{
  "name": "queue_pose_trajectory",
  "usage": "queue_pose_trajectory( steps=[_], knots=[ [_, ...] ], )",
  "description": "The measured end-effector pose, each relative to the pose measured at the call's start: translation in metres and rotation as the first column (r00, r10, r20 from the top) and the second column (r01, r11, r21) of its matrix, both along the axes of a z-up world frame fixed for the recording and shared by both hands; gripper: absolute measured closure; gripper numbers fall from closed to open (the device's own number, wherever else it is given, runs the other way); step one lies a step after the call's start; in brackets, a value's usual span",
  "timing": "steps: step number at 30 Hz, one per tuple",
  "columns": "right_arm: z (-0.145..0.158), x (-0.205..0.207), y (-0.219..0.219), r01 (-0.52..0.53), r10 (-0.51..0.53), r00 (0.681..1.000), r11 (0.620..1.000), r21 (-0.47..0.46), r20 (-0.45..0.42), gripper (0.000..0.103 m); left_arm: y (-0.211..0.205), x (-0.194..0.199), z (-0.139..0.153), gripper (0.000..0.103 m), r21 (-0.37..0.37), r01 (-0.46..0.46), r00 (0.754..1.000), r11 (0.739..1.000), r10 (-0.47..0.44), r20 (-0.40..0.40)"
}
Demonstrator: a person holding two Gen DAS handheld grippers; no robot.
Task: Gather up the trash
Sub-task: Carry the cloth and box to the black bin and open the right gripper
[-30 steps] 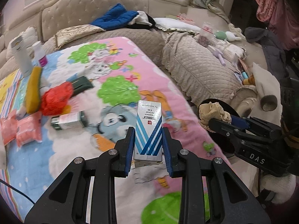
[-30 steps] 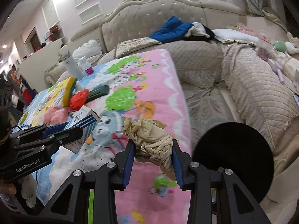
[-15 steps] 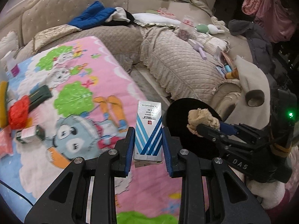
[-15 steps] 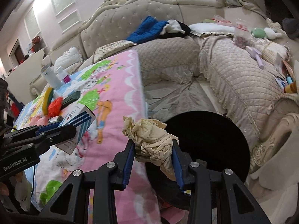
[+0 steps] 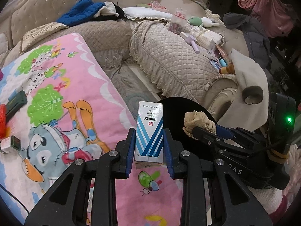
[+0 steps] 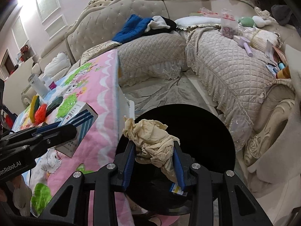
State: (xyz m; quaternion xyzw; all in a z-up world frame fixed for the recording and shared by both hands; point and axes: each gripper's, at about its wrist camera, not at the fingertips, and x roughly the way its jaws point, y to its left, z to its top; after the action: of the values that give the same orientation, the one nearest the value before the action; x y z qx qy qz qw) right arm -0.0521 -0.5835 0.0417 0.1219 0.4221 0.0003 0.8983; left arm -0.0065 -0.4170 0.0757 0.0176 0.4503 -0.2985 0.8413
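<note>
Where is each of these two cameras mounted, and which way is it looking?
Left wrist view: sits on the left tongs, looking forward and down over the pink blanket; they clamp a blue-striped box; the right tongs enter at right.
Right wrist view: sits on the right tongs, looking down at the black bin; they clamp a crumpled beige wad; the left tongs enter at left.
Shared: both held items, blanket, bin and beige sofa.

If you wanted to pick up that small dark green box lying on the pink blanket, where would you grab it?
Probably across its two long sides, near the middle, coming down from above. The dark green box lies flat on the pink blanket, so its narrow width should fit between the jaws. The red mesh wad beside it crowds one end; stay clear of that.
</note>
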Motion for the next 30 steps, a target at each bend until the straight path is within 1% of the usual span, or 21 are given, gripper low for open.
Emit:
queue_pose_trajectory(
  steps=[10,14,21,22,24,29,30],
  knots=[
    [-0.008,0.006,-0.013,0.029,-0.028,1.000,1.000,0.008,-0.012,0.067,-0.012,0.010,-0.011,0.077,-0.008,0.004,1.000,1.000,-0.004,-0.031],
    [-0.012,0.007,-0.019,0.049,-0.049,0.999,0.999,0.013,-0.021,0.067,-0.015,0.011,-0.014,0.077,-0.008,0.008,0.999,1.000,-0.008,-0.035],
    [-0.018,0.007,-0.021,0.054,-0.054,0.998,0.998,0.013,-0.036,0.067,-0.019,0.012,-0.018,0.077,-0.009,0.018,0.999,1.000,-0.018,-0.042],
    [-0.018,0.007,-0.022,0.056,-0.055,0.998,0.998,0.013,-0.037,0.066,-0.019,0.012,-0.018,0.077,-0.010,0.018,0.999,1.000,-0.019,-0.042],
    [-0.019,0.008,-0.024,0.065,-0.064,0.997,0.998,0.015,-0.041,0.060,-0.019,0.012,-0.018,0.076,-0.015,0.018,0.999,1.000,-0.018,-0.042],
    [-0.019,0.007,-0.031,0.098,-0.097,0.994,0.995,0.023,-0.048,0.059,-0.018,0.012,-0.018,0.075,-0.035,0.027,0.998,0.999,-0.028,-0.050],
    [-0.019,0.007,-0.032,0.102,-0.101,0.994,0.995,0.023,-0.048,0.058,-0.018,0.013,-0.019,0.069,-0.041,0.029,0.998,0.999,-0.031,-0.058]
  ],
)
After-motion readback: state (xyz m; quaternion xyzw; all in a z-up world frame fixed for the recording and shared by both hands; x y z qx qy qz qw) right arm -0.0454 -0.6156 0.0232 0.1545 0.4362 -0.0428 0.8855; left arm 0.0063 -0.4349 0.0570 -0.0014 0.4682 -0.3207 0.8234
